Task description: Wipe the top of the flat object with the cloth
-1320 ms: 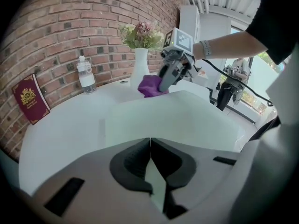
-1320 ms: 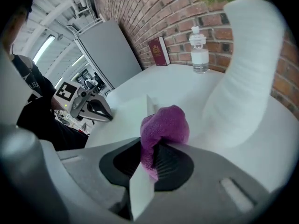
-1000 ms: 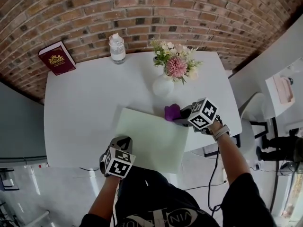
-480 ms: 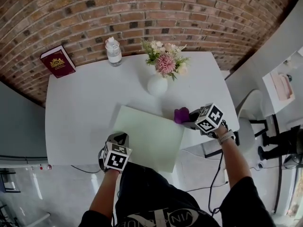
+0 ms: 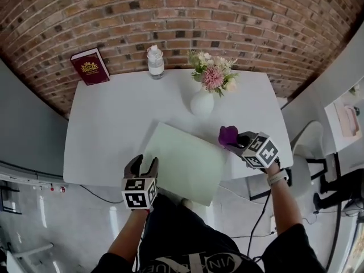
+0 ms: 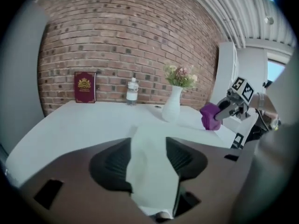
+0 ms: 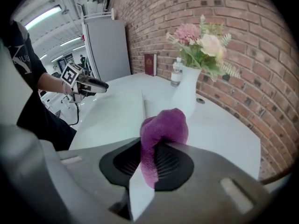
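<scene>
The flat object is a pale green sheet (image 5: 185, 164) on the white table (image 5: 108, 124), with its near edge hanging over the front. My left gripper (image 5: 142, 161) is at the sheet's near left edge. Its jaws have just been opening and now stand apart. In the left gripper view the sheet (image 6: 148, 167) shows in the gap between them, and the pads do not press on it. My right gripper (image 5: 238, 142) hangs just off the sheet's far right corner, shut on a bunched purple cloth (image 5: 228, 135), which bulges out past the pads (image 7: 163, 129).
A white vase of flowers (image 5: 202, 102) stands just behind the sheet. A clear bottle (image 5: 155, 61) and a dark red book (image 5: 90, 66) stand at the table's back by the brick wall. A chair (image 5: 307, 147) sits off the right edge.
The left gripper's jaws were shut at the sheet's near left corner and now stand apart, lifted a little. The right gripper has carried the purple cloth to the right, off the sheet's edge.
</scene>
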`<state>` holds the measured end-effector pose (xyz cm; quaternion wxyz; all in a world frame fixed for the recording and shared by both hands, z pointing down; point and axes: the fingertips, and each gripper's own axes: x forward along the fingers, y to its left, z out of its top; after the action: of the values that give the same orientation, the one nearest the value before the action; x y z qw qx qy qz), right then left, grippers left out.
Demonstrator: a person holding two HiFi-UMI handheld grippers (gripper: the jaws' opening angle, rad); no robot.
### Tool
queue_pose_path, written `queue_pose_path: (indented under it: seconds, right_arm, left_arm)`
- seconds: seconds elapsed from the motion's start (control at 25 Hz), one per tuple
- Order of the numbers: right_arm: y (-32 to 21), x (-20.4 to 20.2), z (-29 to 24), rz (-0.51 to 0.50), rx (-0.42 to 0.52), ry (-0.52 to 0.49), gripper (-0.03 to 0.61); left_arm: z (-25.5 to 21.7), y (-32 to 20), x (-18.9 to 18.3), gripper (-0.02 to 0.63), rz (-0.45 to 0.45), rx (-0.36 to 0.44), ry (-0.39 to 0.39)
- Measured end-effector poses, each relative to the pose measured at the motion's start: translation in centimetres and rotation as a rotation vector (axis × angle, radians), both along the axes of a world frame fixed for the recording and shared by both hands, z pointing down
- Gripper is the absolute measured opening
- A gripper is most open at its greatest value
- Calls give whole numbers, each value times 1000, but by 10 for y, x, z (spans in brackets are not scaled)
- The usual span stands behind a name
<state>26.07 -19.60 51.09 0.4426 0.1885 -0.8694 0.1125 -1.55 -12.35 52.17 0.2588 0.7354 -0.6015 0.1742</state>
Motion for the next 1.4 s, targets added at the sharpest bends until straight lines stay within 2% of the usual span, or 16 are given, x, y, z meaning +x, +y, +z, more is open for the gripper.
queue_pose_path:
  seconds: [0.04, 0.2, 0.28, 0.4, 0.52, 0.64, 0.72, 0.88, 0.96, 1.12, 1.24, 1.4]
  right_arm:
    - [1, -8, -2, -16, 16, -10, 58]
    - [4, -38, -5, -77, 63, -35, 58]
    - [5, -50, -4, -100, 78, -43, 58]
    - [9, -67, -3, -136, 72, -60, 58]
    - [15, -79, 1, -162, 57, -57, 58]
    - [19, -83, 7, -161, 51, -41, 58]
    - [21, -84, 10, -146, 40, -42, 58]
    - [24, -86, 11, -113, 21, -64, 58]
    - [25, -86, 12, -99, 21, -75, 58]
    - [29, -84, 14, -76, 15, -99, 58]
    - [33, -80, 15, -79, 16, -103, 58]
    - [39, -76, 16, -81, 15, -111, 58]
  left_arm:
    - [-3, 9, -2, 233, -35, 1, 22]
    - [-3, 48, -12, 268, -218, -9, 157]
    - [13, 67, -12, 289, -306, -65, 280]
    - [49, 91, -2, 305, -411, -176, 512]
    - [74, 99, 12, 324, -455, -219, 702]
    - [83, 92, 29, 327, -443, -206, 904]
    - [88, 88, 35, 327, -460, -202, 1002]
    - [90, 89, 35, 327, -463, -203, 1037]
    - [90, 91, 43, 327, -455, -221, 1088]
    - [90, 92, 78, 327, -354, -236, 1123]
    - [92, 85, 102, 327, -311, -221, 1195]
    - [93, 79, 113, 325, -296, -212, 1306]
